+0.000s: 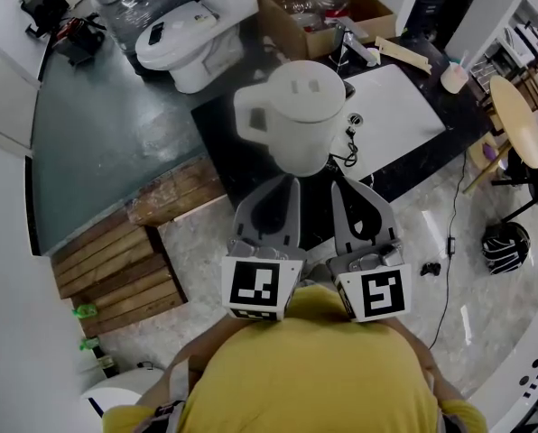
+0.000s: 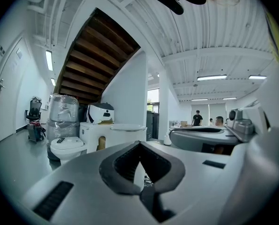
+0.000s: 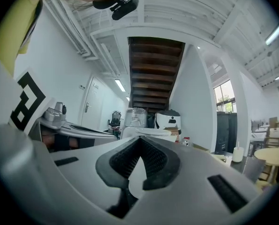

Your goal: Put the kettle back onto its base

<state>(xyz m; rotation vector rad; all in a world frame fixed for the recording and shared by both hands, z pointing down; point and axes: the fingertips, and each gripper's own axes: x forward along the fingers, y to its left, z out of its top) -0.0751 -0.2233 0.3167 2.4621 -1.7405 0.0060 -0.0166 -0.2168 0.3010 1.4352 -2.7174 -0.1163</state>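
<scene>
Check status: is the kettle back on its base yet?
Done: possibly. The kettle stands upright on the dark table with a cord beside it. No base shows, perhaps hidden underneath, so seating is unconfirmed. In hand: nothing. The left gripper and right gripper are both shut and empty, tips by its lower wall. Left: confirm seating, back away.

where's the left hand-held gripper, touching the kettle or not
Cannot tell. In the head view the kettle hides the left hand-held gripper at its tips; the left gripper view shows no plain gap.
</scene>
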